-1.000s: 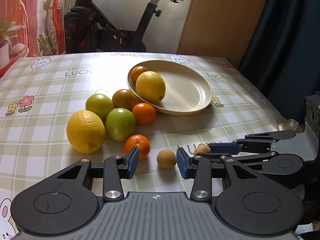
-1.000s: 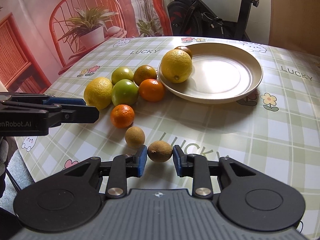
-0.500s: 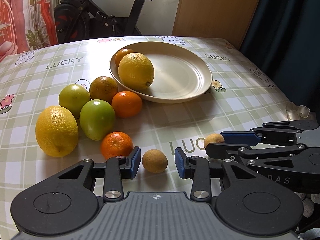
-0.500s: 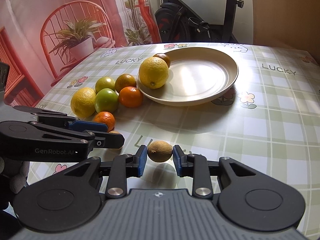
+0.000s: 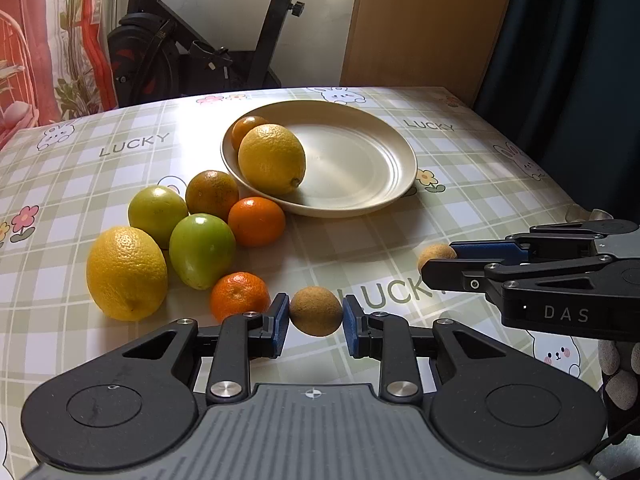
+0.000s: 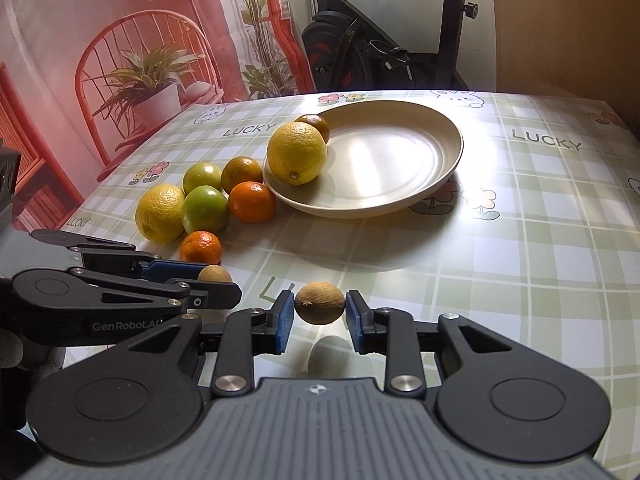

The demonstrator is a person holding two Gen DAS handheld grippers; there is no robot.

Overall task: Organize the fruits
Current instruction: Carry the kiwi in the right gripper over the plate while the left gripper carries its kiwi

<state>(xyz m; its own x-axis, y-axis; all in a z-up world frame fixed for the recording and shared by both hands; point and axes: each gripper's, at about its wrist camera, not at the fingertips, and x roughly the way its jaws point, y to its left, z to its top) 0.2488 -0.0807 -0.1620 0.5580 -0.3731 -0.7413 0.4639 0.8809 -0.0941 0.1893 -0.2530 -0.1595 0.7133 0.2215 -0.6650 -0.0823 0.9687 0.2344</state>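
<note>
My left gripper (image 5: 316, 317) sits low at the table's near edge. Its jaws are closing on a small brown fruit (image 5: 315, 308), and the blue pads press its two sides. My right gripper (image 6: 320, 309) is shut on a second brown fruit (image 6: 320, 302), held just above the cloth with its shadow underneath. Each gripper shows in the other's view, the right gripper (image 5: 438, 266) and the left gripper (image 6: 224, 285). A cream plate (image 5: 400, 148) further back holds a lemon (image 5: 272, 158) and a dark orange (image 5: 246, 128).
Left of the plate on the checked tablecloth (image 5: 480, 184) lie a lemon (image 5: 126, 272), two green fruits (image 5: 202, 250), and three oranges (image 5: 256, 222), one orange (image 5: 240, 296) touching the left finger. An exercise bike (image 5: 192, 52) stands beyond the table.
The left jaws closed from wide apart onto the brown fruit lying between them. The right gripper, shut throughout, lifted its fruit slightly off the cloth.
</note>
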